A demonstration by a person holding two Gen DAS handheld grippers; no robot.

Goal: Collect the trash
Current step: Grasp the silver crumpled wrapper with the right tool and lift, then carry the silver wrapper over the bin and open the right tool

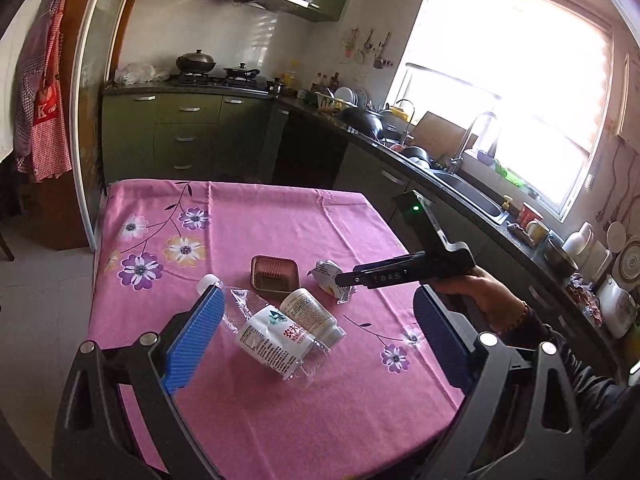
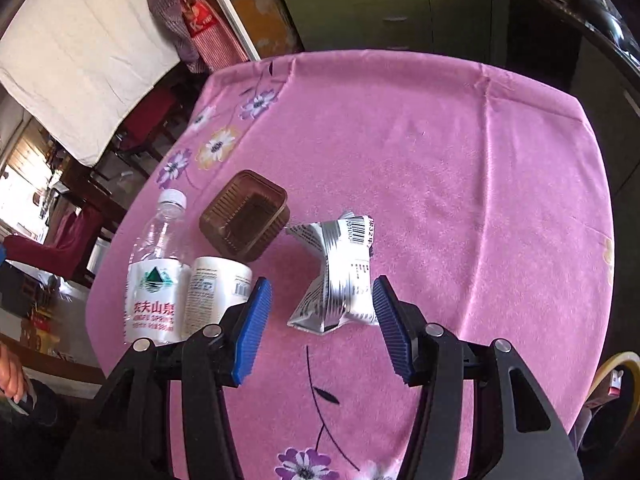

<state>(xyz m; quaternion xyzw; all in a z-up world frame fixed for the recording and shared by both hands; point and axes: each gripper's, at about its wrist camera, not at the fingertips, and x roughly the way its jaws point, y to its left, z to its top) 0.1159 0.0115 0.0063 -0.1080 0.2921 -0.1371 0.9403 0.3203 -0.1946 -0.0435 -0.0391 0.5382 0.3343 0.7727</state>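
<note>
On the pink flowered tablecloth point(image 1: 256, 216) lie a crushed clear water bottle point(image 1: 272, 334), a white pill bottle point(image 1: 310, 312), a brown plastic tray point(image 1: 275, 276) and a crumpled silver carton point(image 1: 332, 278). My left gripper point(image 1: 320, 320) is open, above the two bottles. My right gripper point(image 2: 320, 316) is open with its blue pads on either side of the crumpled carton point(image 2: 340, 272), not closed on it. The right wrist view also shows the water bottle point(image 2: 154, 276), pill bottle point(image 2: 216, 292) and tray point(image 2: 246, 216) to the left. The right gripper appears in the left wrist view point(image 1: 344, 278) at the carton.
A kitchen counter with sink point(image 1: 468, 192), dishes and pots runs along the right under a bright window. Green cabinets point(image 1: 184, 136) and a stove stand behind the table. An apron point(image 1: 44, 112) hangs at left. A yellow-rimmed bin point(image 2: 612, 400) sits at the table's right.
</note>
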